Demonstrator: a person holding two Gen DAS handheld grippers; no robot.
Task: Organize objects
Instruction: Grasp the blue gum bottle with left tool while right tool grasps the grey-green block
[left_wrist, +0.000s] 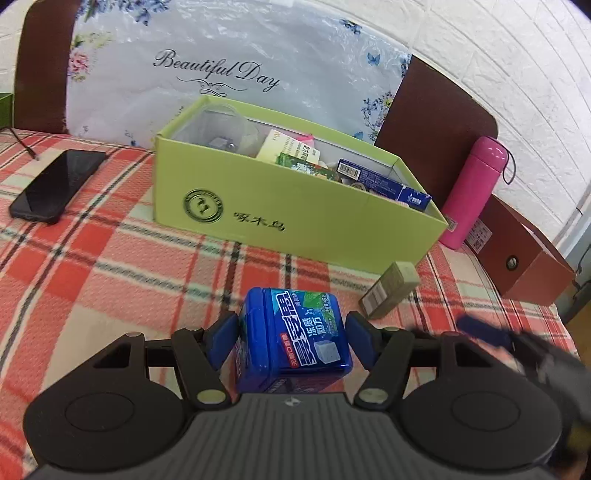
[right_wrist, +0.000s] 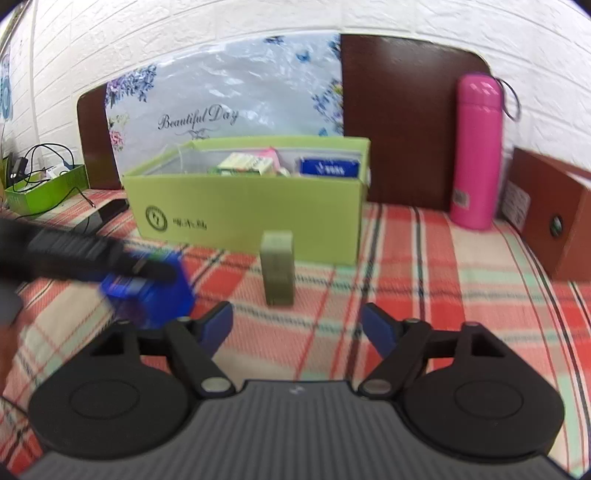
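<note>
Left tool (left_wrist: 291, 332) clamps our blue gum tub (left_wrist: 291, 328), right tool (right_wrist: 297, 325) gapes empty; next we carry the tub into the green box (left_wrist: 295, 221).

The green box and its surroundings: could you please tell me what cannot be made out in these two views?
- Green box: lower contents hidden by its front wall, both views.
- Blue gum container: blurred and partly covered by the left tongs' arm, right wrist view.
- Small olive box: print too blurred to read.
</note>
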